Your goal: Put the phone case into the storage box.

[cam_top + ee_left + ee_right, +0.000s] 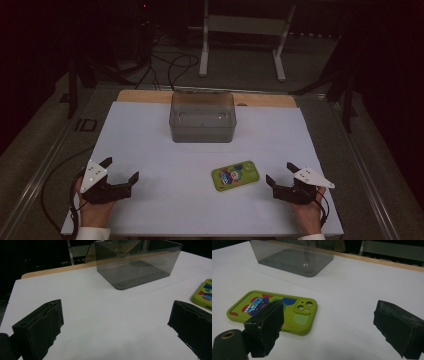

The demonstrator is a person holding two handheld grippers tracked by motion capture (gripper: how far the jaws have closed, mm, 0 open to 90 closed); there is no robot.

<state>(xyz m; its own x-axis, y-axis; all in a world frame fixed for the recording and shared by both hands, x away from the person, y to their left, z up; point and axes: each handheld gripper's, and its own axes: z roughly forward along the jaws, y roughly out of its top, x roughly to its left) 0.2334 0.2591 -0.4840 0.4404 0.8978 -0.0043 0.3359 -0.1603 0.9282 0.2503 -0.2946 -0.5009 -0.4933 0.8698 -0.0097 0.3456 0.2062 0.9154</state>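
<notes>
From the high view, my right gripper (281,174) rests spread and empty just right of the green rubbery phone case with bright cartoon print (235,175), which lies flat on the white table sheet (150,130), well short of the smoky clear plastic box (202,117). My left gripper (120,170), spread too, idles low near the front-left corner.

In the left gripper view both jaws stand wide over bare sheet.

In the right gripper view the case sits camera-side up beyond one jaw; I'd straddle its narrow width squarely before closing.

Lime-green phone case (235,175) I'm working with, colourful cartoon print, camera cutouts showing, lying flat and untouched on the white table (165,150), near my right side, well short of the box.
</notes>
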